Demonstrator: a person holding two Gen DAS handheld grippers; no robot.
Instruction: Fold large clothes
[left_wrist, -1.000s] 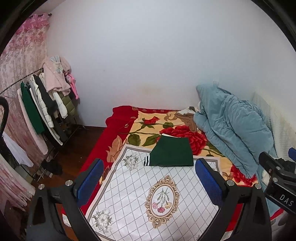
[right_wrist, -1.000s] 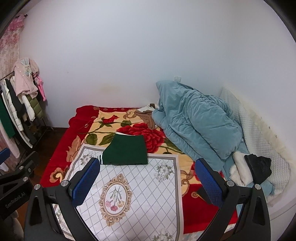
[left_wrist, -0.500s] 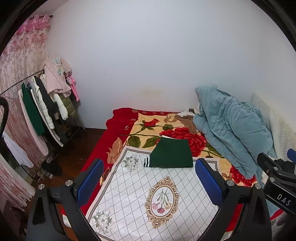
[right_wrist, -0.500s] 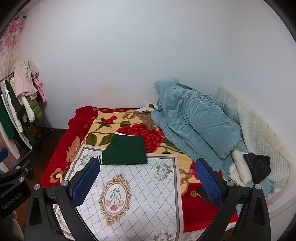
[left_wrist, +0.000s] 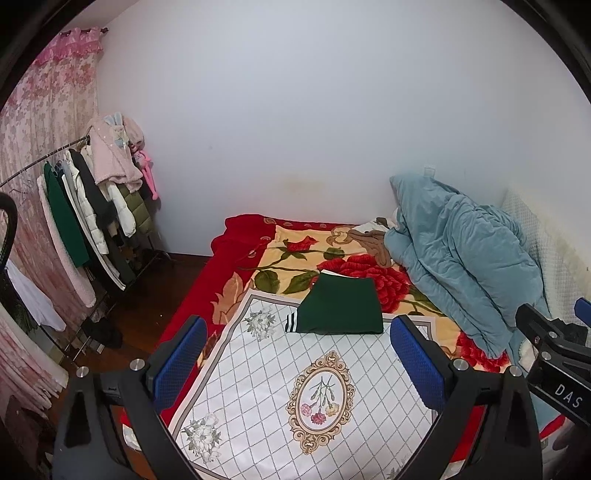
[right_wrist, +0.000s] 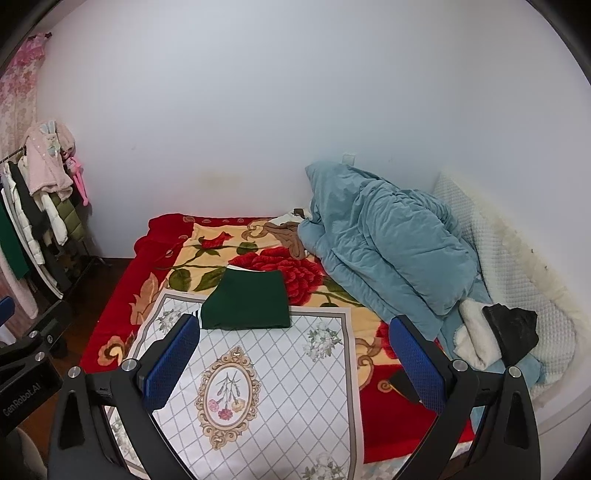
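Note:
A dark green garment (left_wrist: 341, 308) lies folded into a flat rectangle on the bed, at the far edge of a white diamond-patterned cloth (left_wrist: 280, 387); a striped cuff shows at its left corner. It also shows in the right wrist view (right_wrist: 245, 304). My left gripper (left_wrist: 299, 363) is open and empty, held above the white cloth, short of the garment. My right gripper (right_wrist: 291, 363) is open and empty, also back from the garment.
A red floral blanket (left_wrist: 295, 254) covers the bed. A heaped blue quilt (right_wrist: 384, 243) lies at the right, with white and black clothes (right_wrist: 495, 328) beside it. A clothes rack (left_wrist: 85, 218) stands at the left by the wall.
Both grippers have drawn back and up slightly from the bed; the folded garment has not moved.

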